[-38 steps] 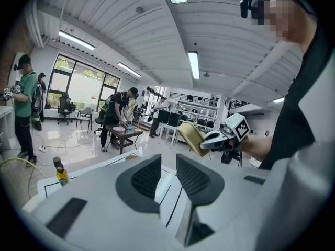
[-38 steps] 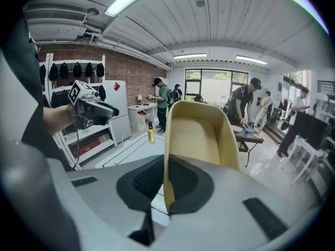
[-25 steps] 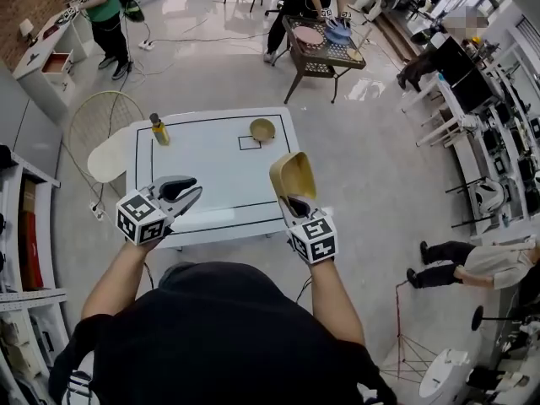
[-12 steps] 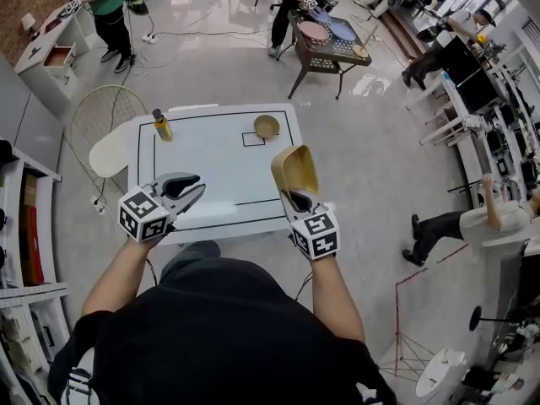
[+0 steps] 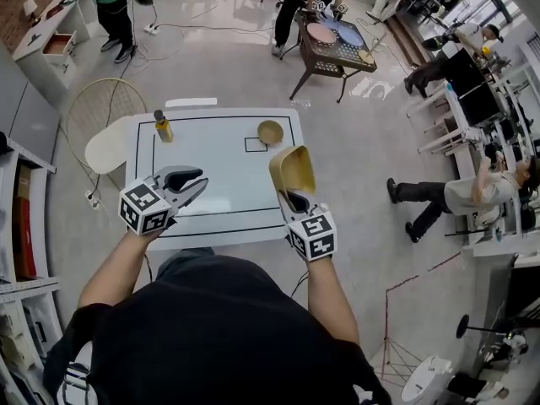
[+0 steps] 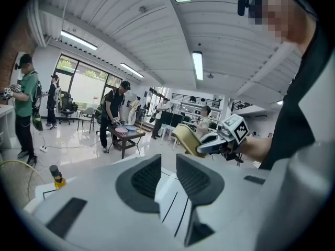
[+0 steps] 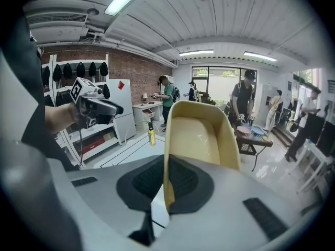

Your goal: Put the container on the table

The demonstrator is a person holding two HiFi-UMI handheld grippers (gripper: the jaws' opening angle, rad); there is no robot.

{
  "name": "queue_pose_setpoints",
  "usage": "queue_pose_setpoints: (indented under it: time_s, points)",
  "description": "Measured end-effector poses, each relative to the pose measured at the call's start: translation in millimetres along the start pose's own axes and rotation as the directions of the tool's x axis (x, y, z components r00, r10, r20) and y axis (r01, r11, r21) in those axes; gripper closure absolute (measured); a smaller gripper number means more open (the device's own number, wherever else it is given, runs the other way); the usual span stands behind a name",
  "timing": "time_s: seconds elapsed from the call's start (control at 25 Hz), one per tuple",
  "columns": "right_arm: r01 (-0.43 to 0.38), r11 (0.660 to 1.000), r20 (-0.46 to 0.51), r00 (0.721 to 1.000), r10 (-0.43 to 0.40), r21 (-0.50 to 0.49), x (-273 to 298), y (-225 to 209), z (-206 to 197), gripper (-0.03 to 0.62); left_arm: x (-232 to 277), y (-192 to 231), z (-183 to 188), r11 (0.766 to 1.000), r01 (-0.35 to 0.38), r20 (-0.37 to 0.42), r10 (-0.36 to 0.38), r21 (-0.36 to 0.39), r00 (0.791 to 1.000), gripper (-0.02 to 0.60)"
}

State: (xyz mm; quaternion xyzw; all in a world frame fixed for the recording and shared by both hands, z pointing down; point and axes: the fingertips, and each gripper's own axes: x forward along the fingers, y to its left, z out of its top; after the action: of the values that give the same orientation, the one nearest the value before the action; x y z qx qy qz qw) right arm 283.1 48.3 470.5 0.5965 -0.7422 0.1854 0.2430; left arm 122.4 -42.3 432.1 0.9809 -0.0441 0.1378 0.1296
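A white bench with black lines stands mid-frame on a shiny floor. The right gripper pinches the tan container in the air, at the bench's right edge. The left gripper is a little open and empty.

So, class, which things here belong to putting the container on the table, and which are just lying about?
Job: tan container, clamped in right gripper; white table.
Lying about: yellow bottle and small bowl, both on the table.
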Motion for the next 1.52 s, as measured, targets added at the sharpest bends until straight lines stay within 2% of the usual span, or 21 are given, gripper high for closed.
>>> queue_pose_setpoints:
  time_s: [0.68, 1.32, 1.52]
  points:
    - [-0.057, 0.998, -0.052, 0.997, 0.057, 0.013, 71.9, -23.1, 12.9, 0.583, 1.4, 74.6, -8.8, 0.996, -0.066, -0.034, 0.064, -0.068, 0.997, 0.487]
    - [-0.130, 0.991, -0.153, 0.979, 0.134, 0.031, 135.9, -16.7, -8.5, 0.583, -5.9, 122.3, -32.7, 0.986, -0.109, -0.055, 0.103, -0.126, 0.993, 0.487]
    - [-0.148, 0.988, -0.175, 0.973, 0.152, 0.033, 152.1, -12.0, -12.3, 0.583, -18.1, 142.2, -38.7, 0.979, -0.142, -0.052, 0.136, -0.148, 0.989, 0.488]
